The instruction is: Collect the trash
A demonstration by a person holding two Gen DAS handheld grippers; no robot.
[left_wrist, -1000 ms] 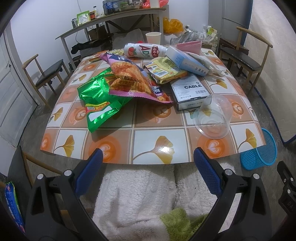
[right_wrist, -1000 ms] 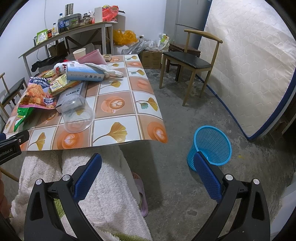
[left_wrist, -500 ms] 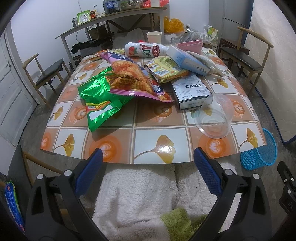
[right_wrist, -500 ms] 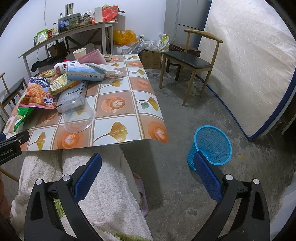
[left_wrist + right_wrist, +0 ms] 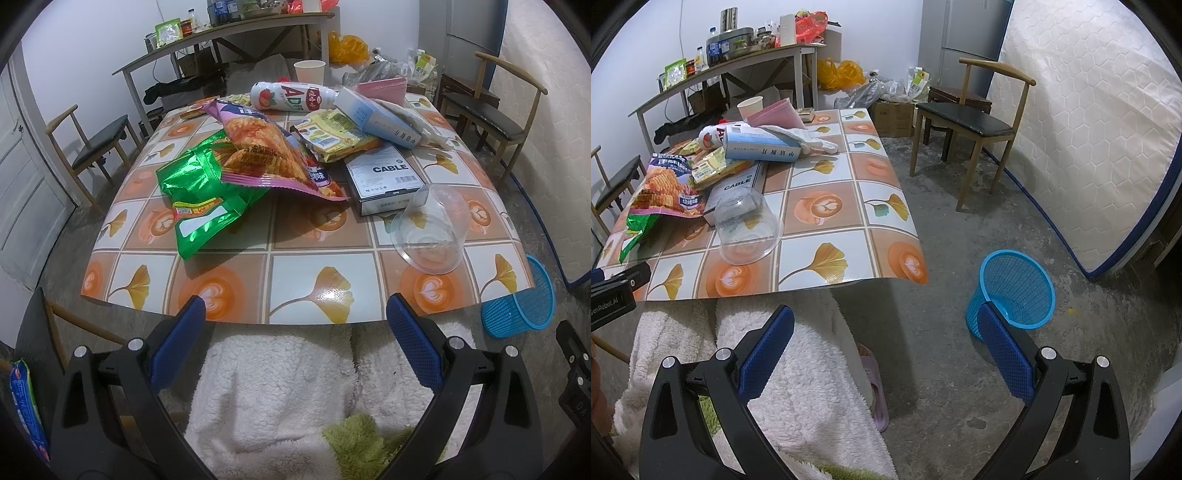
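Observation:
Trash lies on the tiled table (image 5: 310, 288): a green snack bag (image 5: 199, 192), a pink chip bag (image 5: 266, 147), a yellow packet (image 5: 332, 134), a white "CABLE" box (image 5: 384, 177), a clear plastic dome cup (image 5: 430, 229) on its side, a drink bottle (image 5: 291, 96), a blue-white box (image 5: 376, 118) and a paper cup (image 5: 309, 71). The blue mesh bin (image 5: 1015, 291) stands on the floor right of the table. My left gripper (image 5: 295, 339) is open and empty before the table's near edge. My right gripper (image 5: 886, 347) is open and empty, low over the floor beside the bin.
Wooden chairs stand at the left (image 5: 92, 147) and right (image 5: 971, 122) of the table. A mattress (image 5: 1089, 129) leans on the right wall. A cluttered side table (image 5: 221, 37) stands at the back. White fleece-covered legs (image 5: 280, 387) are below both grippers. A slipper (image 5: 875, 387) lies on the floor.

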